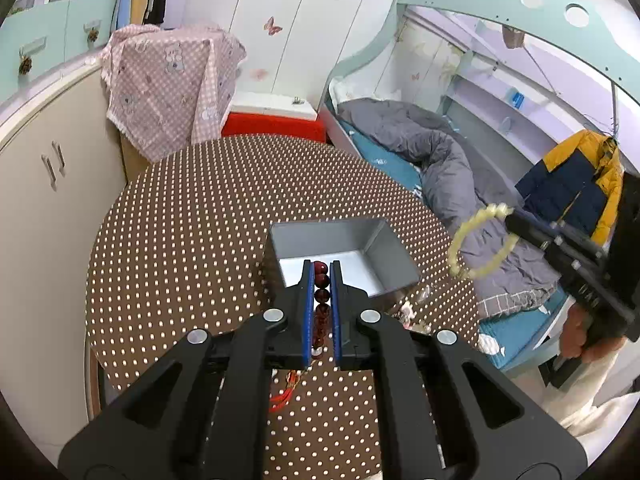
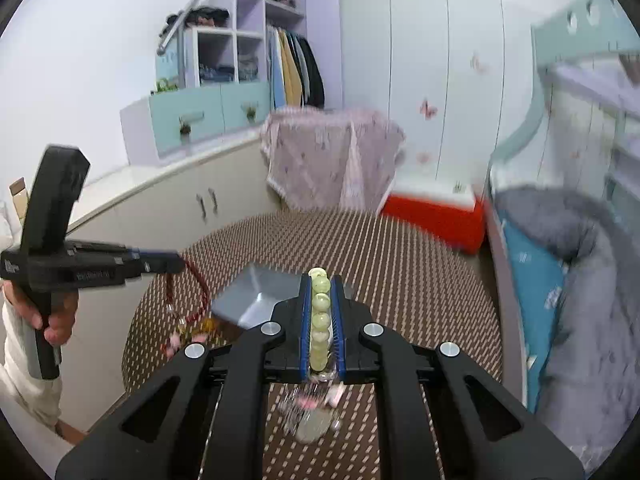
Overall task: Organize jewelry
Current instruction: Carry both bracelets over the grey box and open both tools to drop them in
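Left tongs pinch a dark red bead bracelet at centre frame, above the grey box; right tongs pinch a pale green bracelet. Best lowered inside before releasing.

Round table wearing a brown cloth with a white polka-dot pattern; open rectangular box showing grey walls and a pale silvery floor; dark red bead bracelet sitting between blue pads of the black left gripper; pale yellow-green bead bracelet sitting between blue pads of the black right gripper; draped cloth showing pink with white dots and bear prints; red storage box carrying a white lid
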### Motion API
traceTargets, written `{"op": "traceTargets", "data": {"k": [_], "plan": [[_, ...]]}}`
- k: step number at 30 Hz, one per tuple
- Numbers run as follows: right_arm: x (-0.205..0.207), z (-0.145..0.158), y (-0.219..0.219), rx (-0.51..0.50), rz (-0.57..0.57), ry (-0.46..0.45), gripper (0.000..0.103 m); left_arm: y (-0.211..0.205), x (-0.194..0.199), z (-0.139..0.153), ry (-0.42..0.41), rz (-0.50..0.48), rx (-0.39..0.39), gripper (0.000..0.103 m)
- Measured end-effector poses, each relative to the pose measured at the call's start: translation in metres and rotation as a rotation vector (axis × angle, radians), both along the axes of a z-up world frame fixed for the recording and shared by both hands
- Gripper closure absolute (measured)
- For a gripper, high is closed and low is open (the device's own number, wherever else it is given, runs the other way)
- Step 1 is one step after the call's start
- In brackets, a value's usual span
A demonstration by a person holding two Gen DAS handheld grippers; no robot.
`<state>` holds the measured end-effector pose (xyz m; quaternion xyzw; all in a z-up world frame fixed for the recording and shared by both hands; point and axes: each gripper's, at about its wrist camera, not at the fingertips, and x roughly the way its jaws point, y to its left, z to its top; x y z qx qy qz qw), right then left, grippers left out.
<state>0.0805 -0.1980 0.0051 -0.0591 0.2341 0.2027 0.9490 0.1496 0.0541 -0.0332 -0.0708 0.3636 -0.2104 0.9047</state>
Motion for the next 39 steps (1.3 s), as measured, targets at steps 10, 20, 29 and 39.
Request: {"op": "traceTargets", "data": {"k": [10, 20, 29, 39], "plan": [[0.003, 0.039, 0.009, -0.003, 0.017, -0.154, 0.095, -0.008, 0.005, 0.027, -0.083, -0.021, -0.034, 0.095], [0.027, 0.02, 0.025, -0.03, 0.056, -0.1, 0.095, -0.019, 0.026, 0.024, -0.071, -0.032, -0.042, 0.095], [0.055, -0.02, 0.029, -0.04, 0.046, 0.036, 0.095, -0.03, 0.052, -0.007, 0.015, -0.017, 0.003, 0.095], [0.072, -0.041, 0.029, -0.021, 0.035, 0.141, 0.088, -0.039, 0.061, -0.022, 0.08, 0.022, 0.136, 0.094]]}}
